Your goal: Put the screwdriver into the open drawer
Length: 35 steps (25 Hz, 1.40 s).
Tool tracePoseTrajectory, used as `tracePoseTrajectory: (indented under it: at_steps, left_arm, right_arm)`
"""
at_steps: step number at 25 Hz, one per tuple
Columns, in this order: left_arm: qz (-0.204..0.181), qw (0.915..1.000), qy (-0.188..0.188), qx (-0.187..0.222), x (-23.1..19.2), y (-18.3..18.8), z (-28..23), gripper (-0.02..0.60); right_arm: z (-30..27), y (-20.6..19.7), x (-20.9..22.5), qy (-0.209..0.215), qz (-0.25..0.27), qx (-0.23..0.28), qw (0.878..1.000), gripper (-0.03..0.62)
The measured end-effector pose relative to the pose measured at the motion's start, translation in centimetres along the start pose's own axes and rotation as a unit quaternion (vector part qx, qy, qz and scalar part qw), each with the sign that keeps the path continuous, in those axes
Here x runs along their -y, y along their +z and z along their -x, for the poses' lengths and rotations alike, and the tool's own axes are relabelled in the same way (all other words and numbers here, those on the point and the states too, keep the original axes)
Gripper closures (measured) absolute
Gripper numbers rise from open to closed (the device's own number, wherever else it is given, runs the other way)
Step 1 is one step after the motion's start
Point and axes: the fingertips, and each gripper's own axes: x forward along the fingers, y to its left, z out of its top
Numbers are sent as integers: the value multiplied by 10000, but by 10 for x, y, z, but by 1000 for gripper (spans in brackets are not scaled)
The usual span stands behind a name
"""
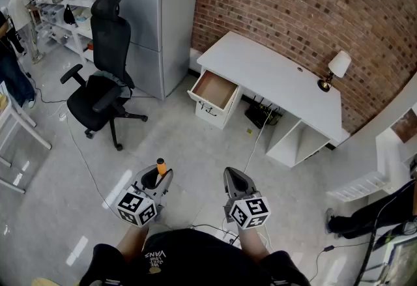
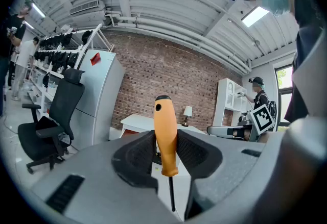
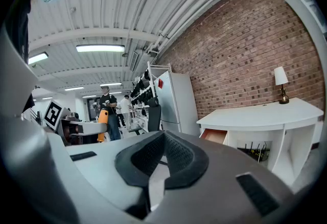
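- Left gripper (image 1: pixel 156 180), lower left: jaws clamped on the orange screwdriver (image 2: pixel 165 136) handle, shaft hanging down; grip firmly while walking.
- Open drawer (image 1: pixel 215 89), upper centre, well apart: bring the tool low over its cavity before releasing.
- Right gripper (image 1: pixel 238 182), lower centre: jaws together, empty; hold it aside.

Orange screwdriver (image 2: pixel 165 136), white desk (image 1: pixel 273 73), red-brick wall (image 1: pixel 306 11), blk chair (image 1: pixel 104 76) — drawer (image 1: pixel 215 89) inside prob. tan.
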Motion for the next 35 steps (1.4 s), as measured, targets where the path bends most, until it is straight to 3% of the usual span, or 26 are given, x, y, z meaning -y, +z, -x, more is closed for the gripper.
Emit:
tracePoseTrajectory:
  at_steps: [18,26,35]
  left_arm:
    - [126,9997,152,-139,-7,-11,-16,459]
    - [252,9995,37,-162,-62,1,-49,459]
    - [183,9987,-431,-215,-150,39,-100,459]
  right_arm:
    - [-18,-4,5,381,-122,16,9992,600]
    - [-78,3,12,220,-136,-93,9996,600]
    - [-172,32,17,-275,-108,-6,9996,600]
